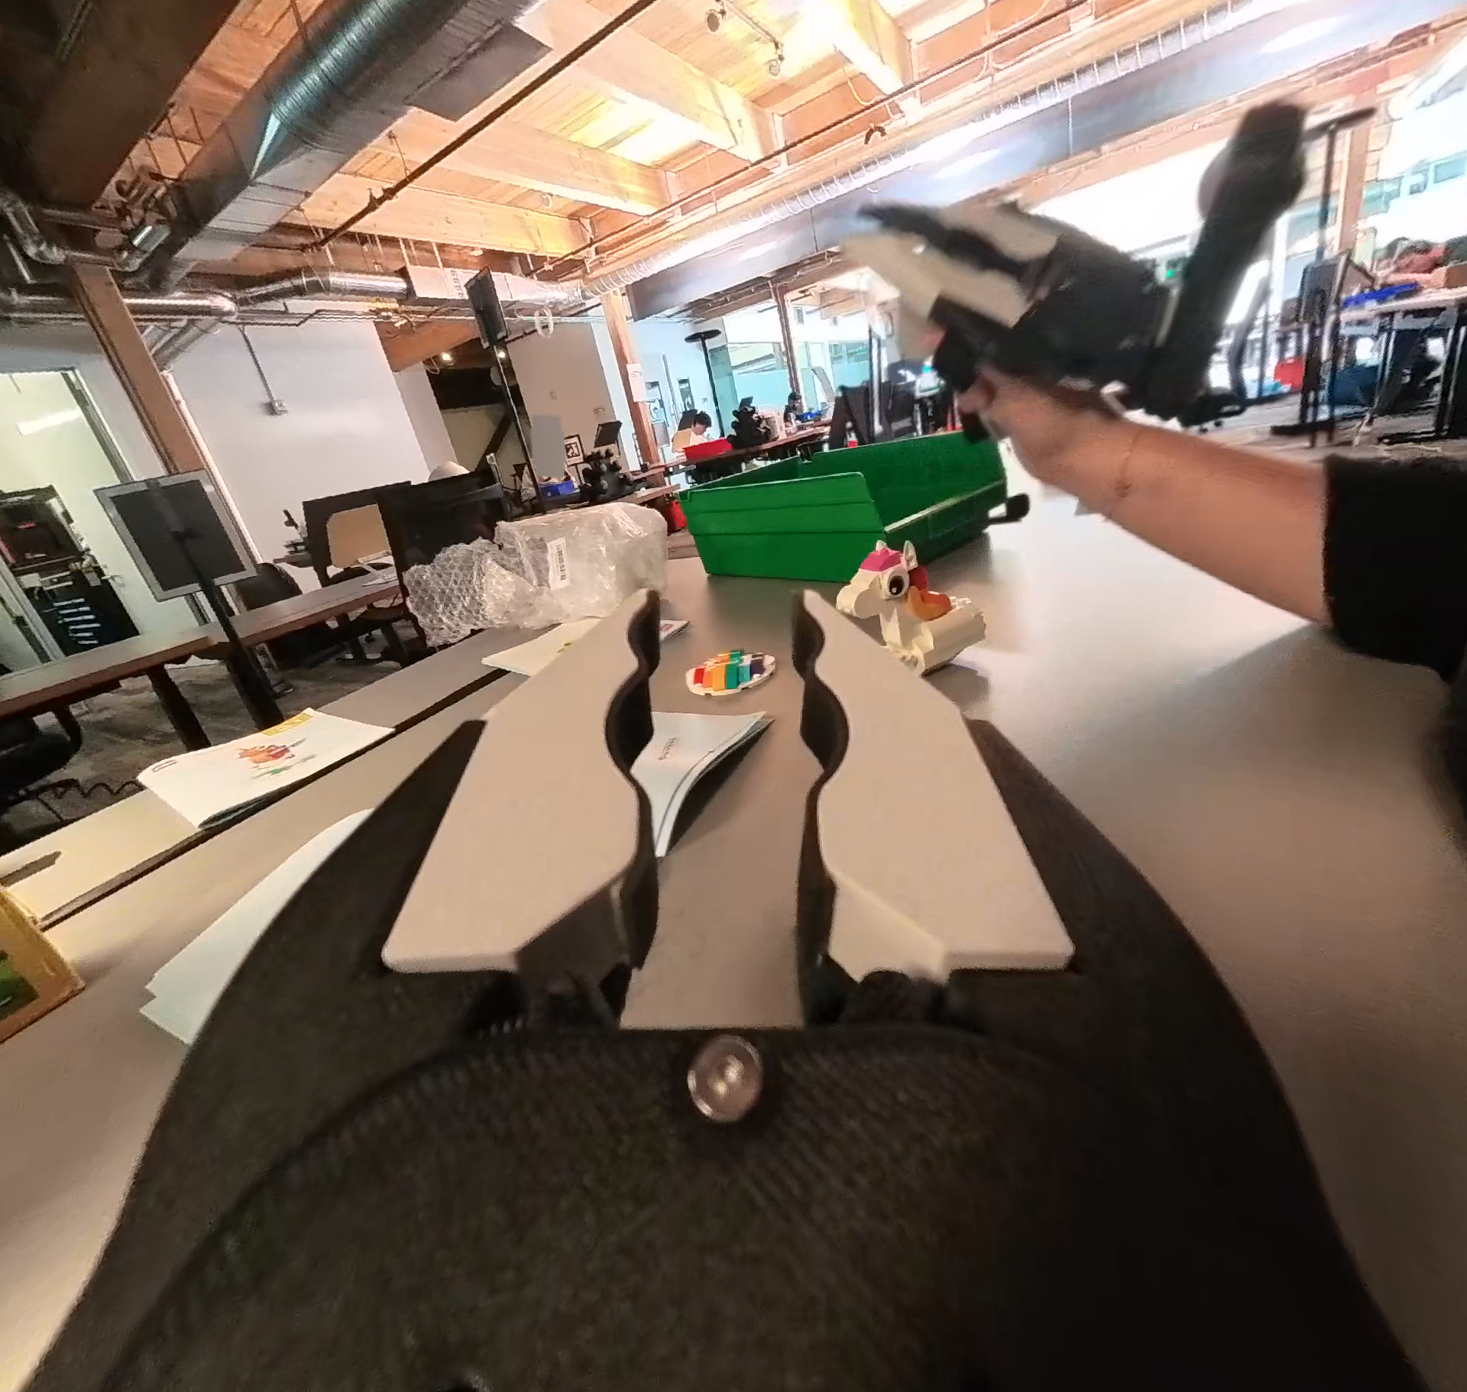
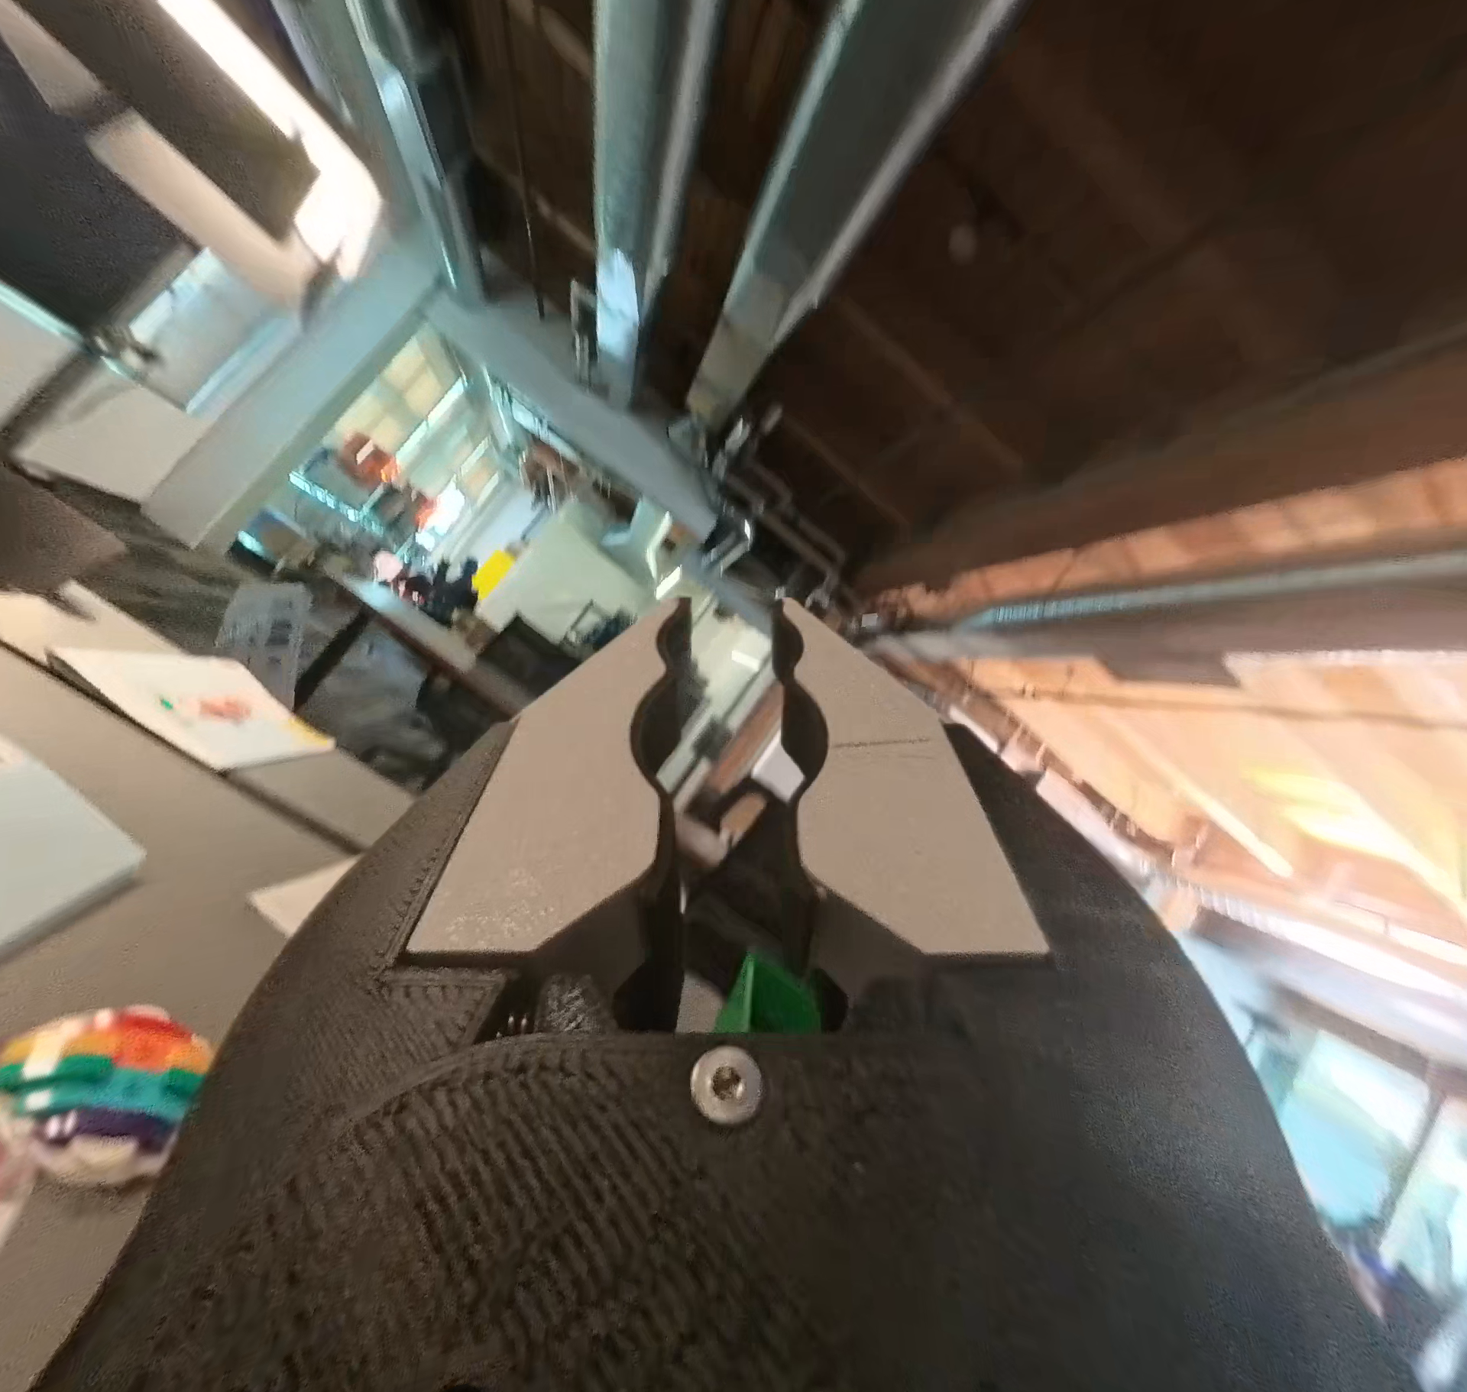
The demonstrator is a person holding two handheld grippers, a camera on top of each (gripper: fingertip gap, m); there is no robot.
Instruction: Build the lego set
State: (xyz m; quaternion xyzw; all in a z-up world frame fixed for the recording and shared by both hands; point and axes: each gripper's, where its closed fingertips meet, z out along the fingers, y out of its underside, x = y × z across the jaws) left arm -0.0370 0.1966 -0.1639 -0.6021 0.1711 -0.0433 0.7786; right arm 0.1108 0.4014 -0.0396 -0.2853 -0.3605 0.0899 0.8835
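A white lego unicorn (image 1: 905,620) with a pink mane stands on the grey table (image 1: 1111,719). A round white plate of rainbow bricks (image 1: 730,671) lies to its left, and shows blurred in the right wrist view (image 2: 103,1084). My left gripper (image 1: 729,616) is open and empty, low over the table, with the rainbow plate just beyond its tips. My right gripper (image 1: 881,243) is held high in the air over the green bin, blurred. In its own view the right gripper (image 2: 730,612) points up at the ceiling, jaws a little apart, nothing between the tips.
A green bin (image 1: 794,528) stands behind the unicorn. Bubble wrap (image 1: 540,576) lies at the back left. Instruction booklets (image 1: 262,762) (image 1: 698,751) and loose sheets (image 1: 238,941) lie on the table. A yellow box (image 1: 24,965) is at the left edge. Left tips to right tips: about 30 cm. Both grippers' tips are roughly 20 cm from the white lego unicorn (image 1: 905,620).
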